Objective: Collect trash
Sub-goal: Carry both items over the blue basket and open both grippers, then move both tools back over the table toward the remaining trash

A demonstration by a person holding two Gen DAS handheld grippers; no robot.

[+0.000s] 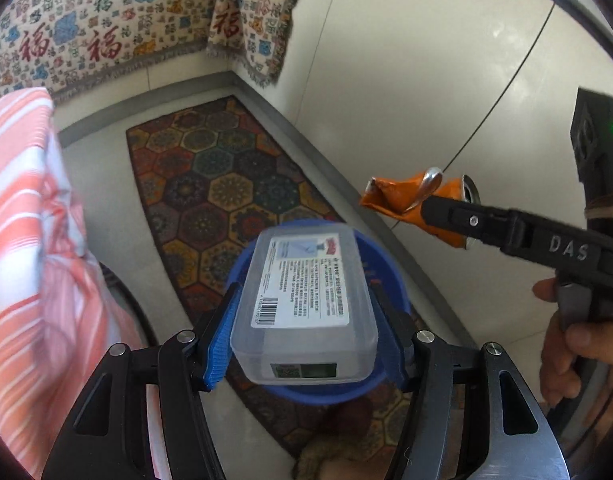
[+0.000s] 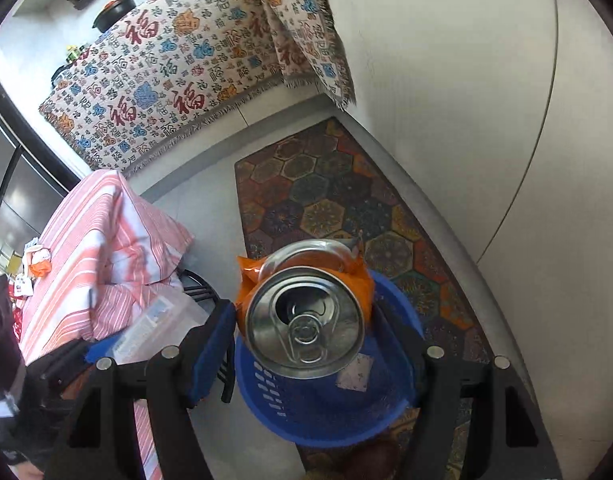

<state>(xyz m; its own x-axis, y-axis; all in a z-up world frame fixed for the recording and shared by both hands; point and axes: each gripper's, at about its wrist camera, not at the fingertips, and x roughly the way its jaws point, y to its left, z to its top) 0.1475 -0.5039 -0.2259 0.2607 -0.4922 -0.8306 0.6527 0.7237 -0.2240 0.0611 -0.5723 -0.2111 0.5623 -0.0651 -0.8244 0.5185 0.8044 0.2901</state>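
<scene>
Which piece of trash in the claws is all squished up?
The orange can in the right claw is crumpled. The clear plastic box in the left claw keeps its shape.

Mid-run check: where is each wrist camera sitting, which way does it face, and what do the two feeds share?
Left wrist: on the left gripper, angled down at its clear plastic box; a hand and the right gripper show at right.
Right wrist: on the right gripper, angled down at its crushed orange can.
Shared: blue bin, hexagon rug, striped cloth.

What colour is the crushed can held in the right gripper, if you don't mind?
The crushed can is orange with a silver top, clearest in the left wrist view.
</scene>
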